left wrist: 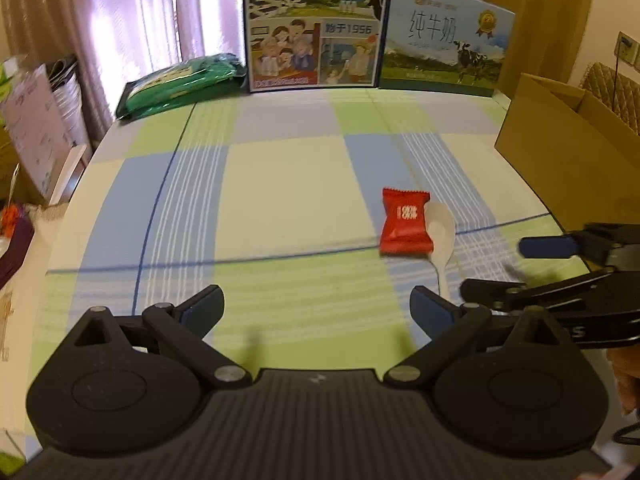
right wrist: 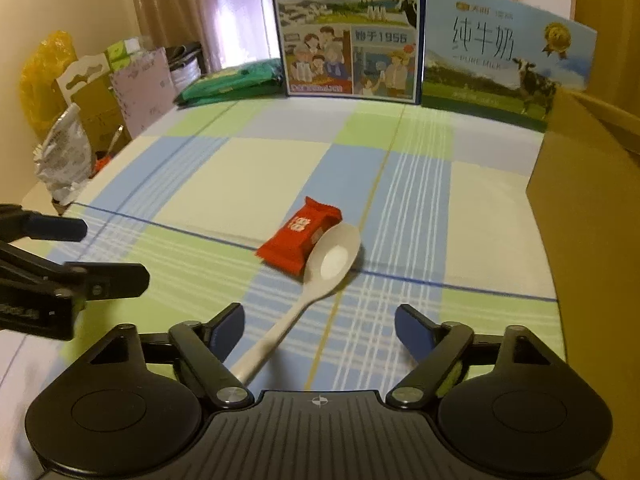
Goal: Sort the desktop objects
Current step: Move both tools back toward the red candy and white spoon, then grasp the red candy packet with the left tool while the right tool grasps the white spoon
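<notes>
A red snack packet point(left wrist: 405, 222) point(right wrist: 300, 234) lies on the checked tablecloth, with a white spoon point(left wrist: 440, 236) point(right wrist: 316, 280) right beside it, its bowl touching the packet. My left gripper point(left wrist: 316, 306) is open, low over the cloth, and the packet is ahead and to its right. My right gripper point(right wrist: 318, 326) is open too; the spoon's handle runs back between its fingers toward the left finger point(right wrist: 226, 326). Each gripper shows in the other's view: the right gripper point(left wrist: 504, 266) at the right edge, the left gripper point(right wrist: 108, 252) at the left edge, both empty.
Two milk cartons point(left wrist: 318, 26) point(left wrist: 446, 42) stand at the table's far edge, with a green packet point(left wrist: 180, 84) to their left. An open cardboard box point(left wrist: 568, 136) point(right wrist: 588, 184) stands at the right. Boxes and bags point(right wrist: 80, 116) crowd the left side beyond the table.
</notes>
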